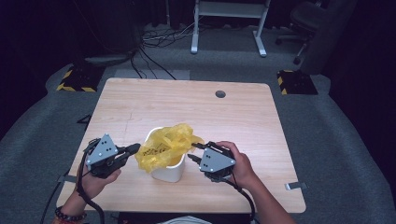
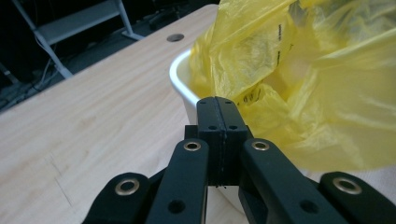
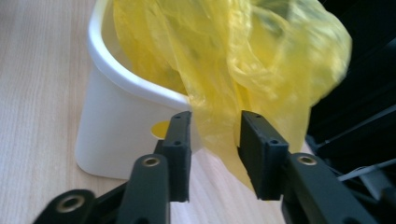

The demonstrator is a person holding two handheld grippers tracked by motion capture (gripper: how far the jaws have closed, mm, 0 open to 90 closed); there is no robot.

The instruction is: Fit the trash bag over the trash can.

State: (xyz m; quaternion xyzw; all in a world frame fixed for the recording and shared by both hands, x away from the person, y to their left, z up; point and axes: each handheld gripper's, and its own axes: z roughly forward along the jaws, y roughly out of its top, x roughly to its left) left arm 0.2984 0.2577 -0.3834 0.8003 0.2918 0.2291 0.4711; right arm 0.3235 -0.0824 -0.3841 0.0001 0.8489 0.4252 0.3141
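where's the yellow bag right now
In the high view the yellow bag sits in the white bin at the table's near edge, draped over its rim, between both tongs.

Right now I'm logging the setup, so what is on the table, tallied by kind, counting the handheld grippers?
Yellow plastic bag: 1
White bin: 1
Grippers: 2, the left gripper and the right gripper
Total: 4
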